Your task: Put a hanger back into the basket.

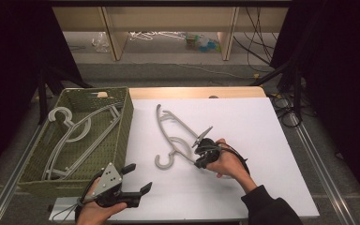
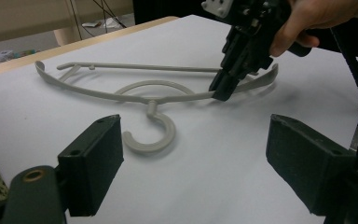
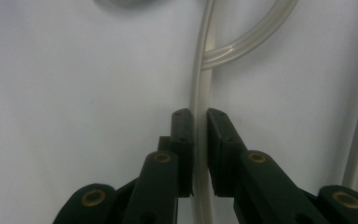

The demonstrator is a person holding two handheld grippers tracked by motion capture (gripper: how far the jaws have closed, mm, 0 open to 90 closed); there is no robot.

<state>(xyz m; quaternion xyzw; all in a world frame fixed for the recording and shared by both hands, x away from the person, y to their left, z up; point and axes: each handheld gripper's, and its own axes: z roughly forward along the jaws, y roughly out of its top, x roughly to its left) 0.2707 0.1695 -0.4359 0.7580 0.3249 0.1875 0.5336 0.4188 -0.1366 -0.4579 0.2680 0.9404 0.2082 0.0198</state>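
A grey plastic hanger [image 1: 172,132] lies on the white table top [image 1: 243,140], its hook [image 1: 164,161] toward me. My right gripper [image 1: 199,162] is shut on one shoulder arm of that hanger [image 3: 200,93], both pads pressed against the thin bar. From the left gripper view the same hanger [image 2: 149,95] lies ahead with the right gripper [image 2: 221,91] clamped on it. My left gripper [image 1: 138,178] rests near the table's front edge, jaws wide open and nothing between them. Two more grey hangers [image 1: 77,133] lie in the green woven basket [image 1: 126,122] at the left.
The basket stands along the table's left side. Behind the table is a wooden shelf frame [image 1: 117,33] with clutter and cables on the floor. A metal rail [image 1: 311,150] runs beside the table's right edge.
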